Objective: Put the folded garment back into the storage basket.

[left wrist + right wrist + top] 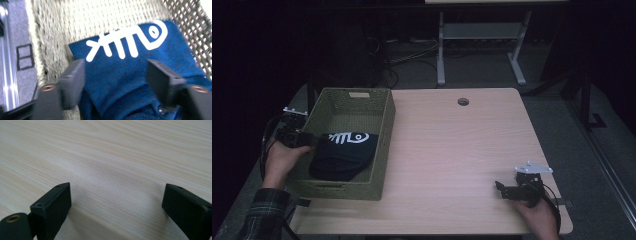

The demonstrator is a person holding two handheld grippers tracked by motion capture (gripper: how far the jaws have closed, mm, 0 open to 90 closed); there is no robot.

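In the woven basket (382, 145) at the tabletop's (452, 150) left side, the dark blue garment (344, 155) with a white fishbone print lies folded. The left hand-held gripper (314, 141) hangs over it, jaws wide and clear of the cloth: the placing step appears complete. Next, likely withdrawal without snagging fabric. The right hand-held gripper (501, 189) rests open, empty, well apart.

High view dim with black surroundings; left gripper view bright, glaring, seemingly motion-blurred; right gripper view evenly lit.
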